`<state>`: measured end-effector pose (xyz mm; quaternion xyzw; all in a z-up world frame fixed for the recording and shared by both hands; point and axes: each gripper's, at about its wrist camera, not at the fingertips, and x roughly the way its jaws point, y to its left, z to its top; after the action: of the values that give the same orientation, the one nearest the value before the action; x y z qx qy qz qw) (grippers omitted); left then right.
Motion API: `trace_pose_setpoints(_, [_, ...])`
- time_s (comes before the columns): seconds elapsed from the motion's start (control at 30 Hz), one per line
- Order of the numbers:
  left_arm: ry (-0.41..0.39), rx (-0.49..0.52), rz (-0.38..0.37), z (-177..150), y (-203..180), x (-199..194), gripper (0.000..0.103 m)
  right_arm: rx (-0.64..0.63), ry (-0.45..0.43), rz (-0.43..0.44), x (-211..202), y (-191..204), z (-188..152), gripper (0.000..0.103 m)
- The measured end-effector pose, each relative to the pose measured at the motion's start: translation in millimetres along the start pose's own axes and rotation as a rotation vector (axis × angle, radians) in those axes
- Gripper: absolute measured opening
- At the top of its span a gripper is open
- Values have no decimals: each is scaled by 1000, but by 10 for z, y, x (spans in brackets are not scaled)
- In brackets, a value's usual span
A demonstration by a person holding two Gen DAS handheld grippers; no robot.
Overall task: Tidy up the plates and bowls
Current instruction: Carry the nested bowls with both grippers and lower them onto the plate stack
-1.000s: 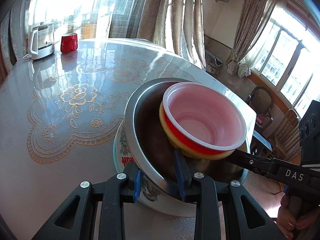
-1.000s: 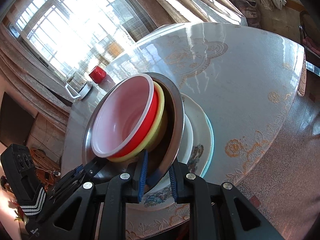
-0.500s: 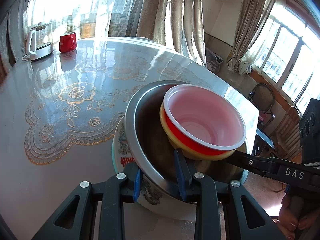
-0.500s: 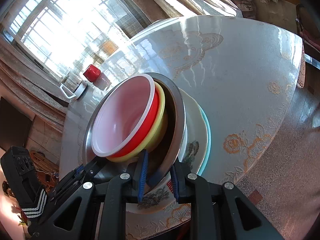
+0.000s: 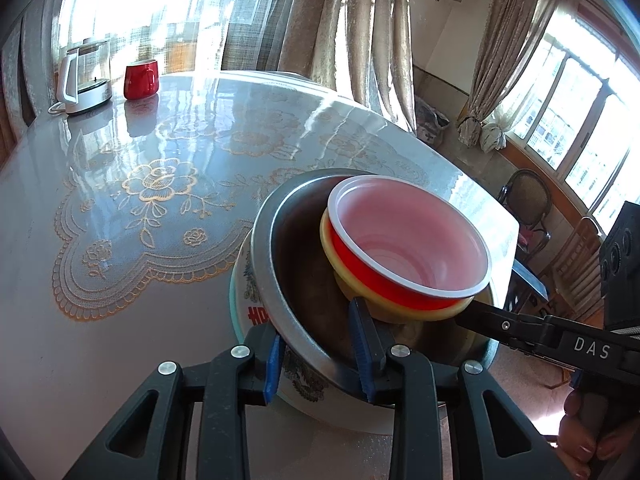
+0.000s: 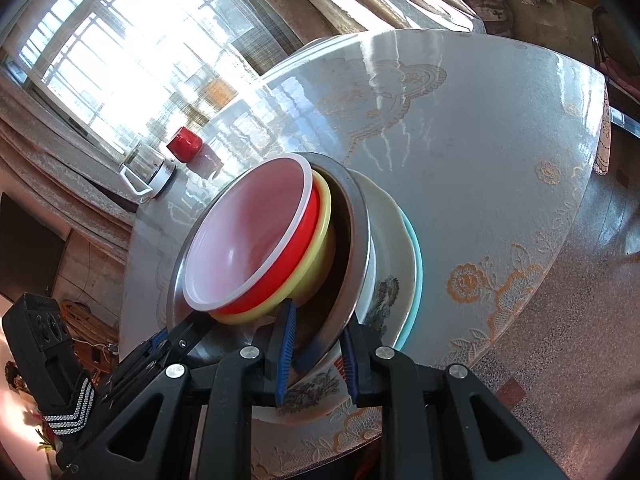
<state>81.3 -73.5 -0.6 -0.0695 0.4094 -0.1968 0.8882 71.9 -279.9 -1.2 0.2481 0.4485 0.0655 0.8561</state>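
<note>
**Stack nearly assembled, both grippers clamping the steel bowl's rim**

Crockery is sitting gathered in one pile at the near edge of the table (image 5: 120, 280), low and centre in both wrist views. A red bowl (image 5: 404, 248) is nesting in a yellow bowl (image 5: 420, 312), both are lying inside a wide steel bowl (image 5: 280, 280), and that is resting on a floral plate (image 6: 384, 292) over a plate with a teal rim (image 6: 416, 272).

The left gripper (image 5: 318, 354) is pinching the steel bowl's rim between its blue pads, and the right gripper (image 6: 316, 354) is doing the same on the opposite side; each is closed on the rim, one pad inside and one outside.

Nesting is looking finished. What is seemingly remaining is carrying or settling the pile and letting go. No other plates or bowls are showing; only a kettle (image 5: 84, 80) and red mug (image 5: 141, 79) are standing at the upper left.

The bowls are opening upward, tipped toward the right of the left view. Being round, they have no long axis; the stack's axis is running roughly vertical, leaning slightly.
</note>
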Motion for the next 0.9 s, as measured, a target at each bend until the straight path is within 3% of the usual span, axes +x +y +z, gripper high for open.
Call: trace_pose_setpoints(0.9, [-40,20,-2,-85,25,-214,32,-24,-18,-2,6,6,-24,20])
